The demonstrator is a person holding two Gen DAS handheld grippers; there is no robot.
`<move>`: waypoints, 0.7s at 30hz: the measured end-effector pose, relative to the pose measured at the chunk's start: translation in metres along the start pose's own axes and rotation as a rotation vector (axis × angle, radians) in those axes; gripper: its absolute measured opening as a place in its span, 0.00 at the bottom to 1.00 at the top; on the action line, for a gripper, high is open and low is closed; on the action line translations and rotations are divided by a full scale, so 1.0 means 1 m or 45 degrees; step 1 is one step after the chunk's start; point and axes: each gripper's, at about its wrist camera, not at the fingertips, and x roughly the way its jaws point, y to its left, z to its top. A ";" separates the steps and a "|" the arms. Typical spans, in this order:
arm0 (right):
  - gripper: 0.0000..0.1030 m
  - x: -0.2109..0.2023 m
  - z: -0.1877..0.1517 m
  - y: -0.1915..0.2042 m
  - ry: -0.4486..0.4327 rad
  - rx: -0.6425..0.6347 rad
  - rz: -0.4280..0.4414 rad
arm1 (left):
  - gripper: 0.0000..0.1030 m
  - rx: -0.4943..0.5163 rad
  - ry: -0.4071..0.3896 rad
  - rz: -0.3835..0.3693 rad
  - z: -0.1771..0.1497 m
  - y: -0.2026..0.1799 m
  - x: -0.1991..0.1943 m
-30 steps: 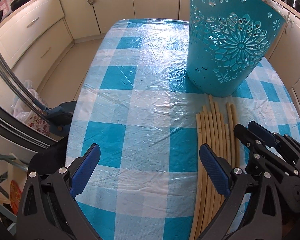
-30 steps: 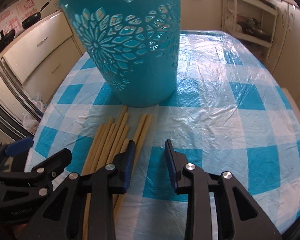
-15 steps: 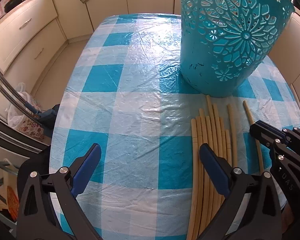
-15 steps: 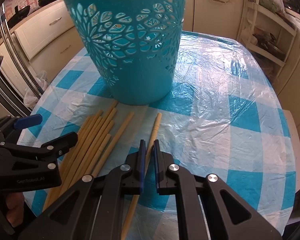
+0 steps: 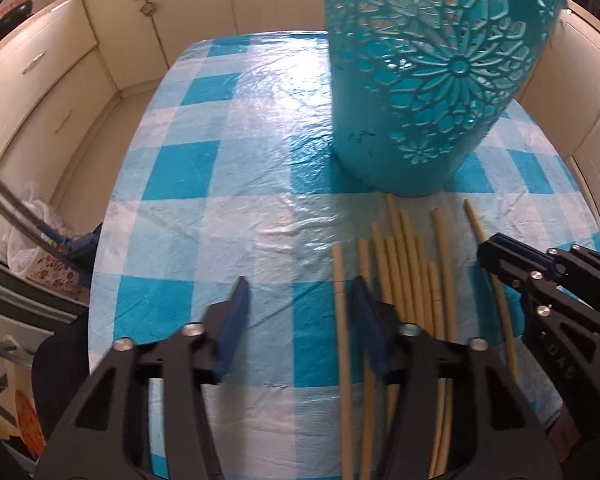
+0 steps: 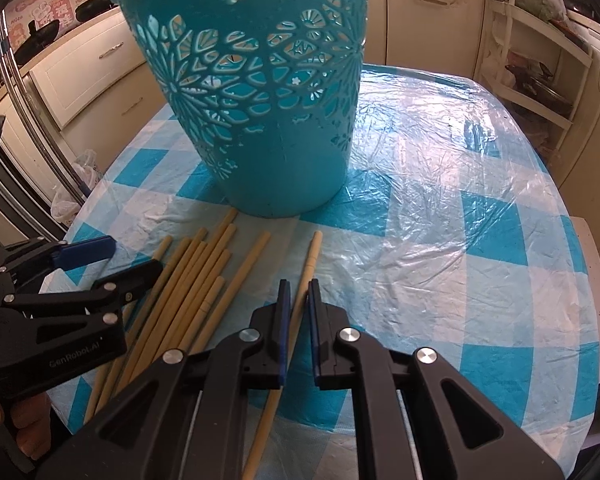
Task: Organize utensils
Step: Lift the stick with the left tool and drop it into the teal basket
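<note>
As counted – ten chopsticks (image 6: 204, 276), one basket (image 6: 260, 92), two hand-held grippers.

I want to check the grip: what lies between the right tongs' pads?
One chopstick, set apart from the bundle, runs between the right tongs, which are shut on it. The right wrist view shows this.

Black claw (image 6: 298, 312), blue pads (image 5: 236, 316), silver screws, perhaps "GenRobot.AI" lettering

Worktop cover (image 5: 220, 208): checked turquoise, pale blue and white, under glossy clear film. Basket (image 6: 260, 92): teal, cut-out flower and star lacework. Chopsticks (image 6: 204, 276): pale tan, plain. Both tools: black frames, dark blue pads on fingers (image 5: 236, 312). Cabinets (image 5: 40, 92), far and left: cream.
</note>
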 end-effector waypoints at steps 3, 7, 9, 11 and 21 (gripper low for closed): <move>0.09 0.000 -0.002 -0.005 -0.025 0.029 0.028 | 0.05 0.003 0.047 -0.070 0.008 0.000 0.000; 0.10 0.000 -0.004 -0.010 -0.053 0.089 0.075 | 0.05 -0.066 0.033 -0.165 0.021 0.019 -0.018; 0.10 0.000 -0.004 -0.010 -0.059 0.097 0.080 | 0.05 -0.119 -0.016 -0.217 0.033 0.033 -0.040; 0.10 0.000 -0.004 -0.010 -0.060 0.098 0.083 | 0.05 -0.149 -0.088 -0.262 0.044 0.042 -0.063; 0.33 0.001 -0.006 0.001 -0.073 0.036 0.097 | 0.05 -0.127 -0.561 -0.443 0.129 0.034 -0.182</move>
